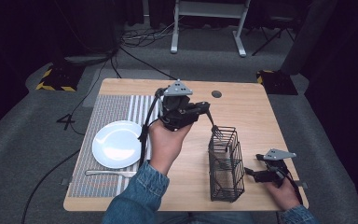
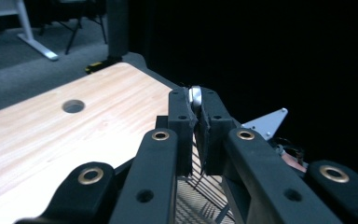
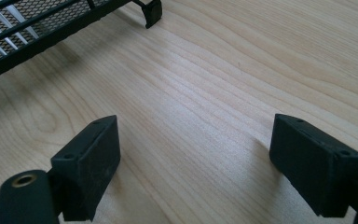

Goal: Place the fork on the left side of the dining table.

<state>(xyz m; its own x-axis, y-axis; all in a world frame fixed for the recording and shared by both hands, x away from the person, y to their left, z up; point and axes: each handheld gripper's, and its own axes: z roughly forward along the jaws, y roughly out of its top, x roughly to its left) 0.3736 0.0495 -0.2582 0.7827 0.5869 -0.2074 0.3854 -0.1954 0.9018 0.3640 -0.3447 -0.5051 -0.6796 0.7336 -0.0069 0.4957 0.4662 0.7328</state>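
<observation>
1. High view: we see the left hand-held gripper [image 1: 208,112] raised above the counter [image 1: 242,112], its jaws closed on the handle of a fork [image 1: 216,129] whose tines hang at the top rim of the black wire basket [image 1: 225,164].
2. In the left gripper view, the 2 black jaws pinch the fork's rounded silver handle end [image 2: 195,96] between their pads, with the basket's wire mesh [image 2: 200,205] below.
3. The right hand-held gripper [image 1: 251,173] rests low at the counter's near right corner, just beside the basket; in the right gripper view its jaws stand wide apart over bare wood, gripping nothing, and the basket's lower edge [image 3: 51,23] crosses the upper left.
4. We see a white plate [image 1: 117,143] on a striped placemat [image 1: 107,112] at the counter's left, well apart from the basket.
5. A silver piece of cutlery [image 1: 109,173] lies on the mat just in front of the plate; we cannot tell which kind.
</observation>
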